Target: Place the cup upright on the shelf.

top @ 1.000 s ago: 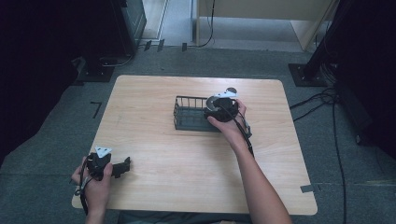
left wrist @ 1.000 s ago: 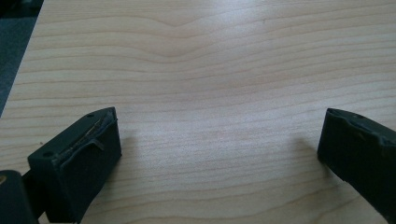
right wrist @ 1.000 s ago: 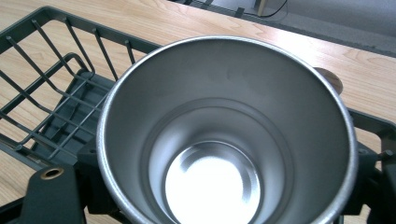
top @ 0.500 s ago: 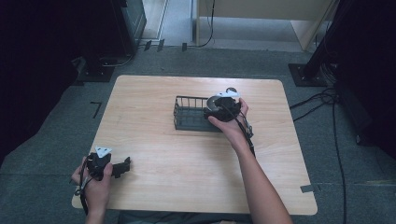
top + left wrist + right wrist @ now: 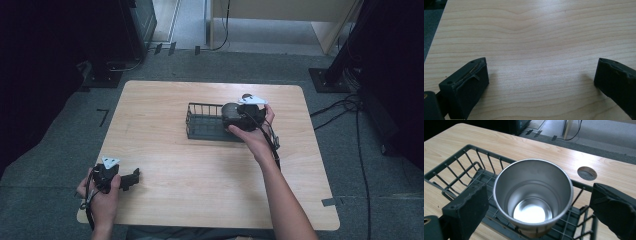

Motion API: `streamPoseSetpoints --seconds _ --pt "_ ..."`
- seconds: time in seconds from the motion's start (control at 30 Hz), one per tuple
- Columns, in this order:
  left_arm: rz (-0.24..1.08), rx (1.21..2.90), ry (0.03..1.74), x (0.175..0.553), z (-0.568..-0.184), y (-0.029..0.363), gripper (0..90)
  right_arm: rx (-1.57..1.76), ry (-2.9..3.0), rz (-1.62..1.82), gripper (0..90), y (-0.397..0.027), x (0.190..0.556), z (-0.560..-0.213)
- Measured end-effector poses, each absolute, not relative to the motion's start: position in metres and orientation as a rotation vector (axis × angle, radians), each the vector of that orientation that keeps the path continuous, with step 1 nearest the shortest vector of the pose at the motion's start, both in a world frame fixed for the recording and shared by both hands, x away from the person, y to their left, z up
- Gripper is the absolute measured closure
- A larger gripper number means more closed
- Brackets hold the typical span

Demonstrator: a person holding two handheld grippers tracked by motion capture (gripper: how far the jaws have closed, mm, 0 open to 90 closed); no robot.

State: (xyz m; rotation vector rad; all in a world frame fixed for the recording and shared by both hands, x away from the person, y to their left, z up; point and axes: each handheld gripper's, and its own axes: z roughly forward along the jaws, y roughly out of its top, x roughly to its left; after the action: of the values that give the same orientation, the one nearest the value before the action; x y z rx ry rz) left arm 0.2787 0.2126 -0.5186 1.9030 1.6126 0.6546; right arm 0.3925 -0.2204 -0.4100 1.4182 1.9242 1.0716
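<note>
A steel cup point(image 5: 531, 177) stands upright in the right end of a black wire basket point(image 5: 200, 106) at the middle of the wooden table point(image 5: 200, 170). My right gripper point(image 5: 232, 116) hovers over that end of the basket. In the right gripper view its jaws have just been opening and now stand wide on either side of the cup, with the right gripper point(image 5: 536, 195) clear of the cup's rim. My left gripper point(image 5: 134, 177) rests low at the table's front left corner. The left gripper point(image 5: 541, 72) is open, with bare wood between its jaws.
The basket point(image 5: 456, 162) is bare wire to the left of the cup. A round cable hole point(image 5: 587, 173) sits in the tabletop just beyond the basket. Cables lie on the grey floor to the right of the table, and dark stands flank it.
The right hand and its gripper have shifted slightly up and to the right over the basket. The left hand has kept still.
</note>
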Motion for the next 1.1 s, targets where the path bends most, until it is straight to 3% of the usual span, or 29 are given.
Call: streamPoseSetpoints --seconds 1.1 --pt "0.655 1.903 1.612 0.279 -0.519 0.213 0.0 1.486 1.834 1.092 0.0 -0.291 0.327 -0.415"
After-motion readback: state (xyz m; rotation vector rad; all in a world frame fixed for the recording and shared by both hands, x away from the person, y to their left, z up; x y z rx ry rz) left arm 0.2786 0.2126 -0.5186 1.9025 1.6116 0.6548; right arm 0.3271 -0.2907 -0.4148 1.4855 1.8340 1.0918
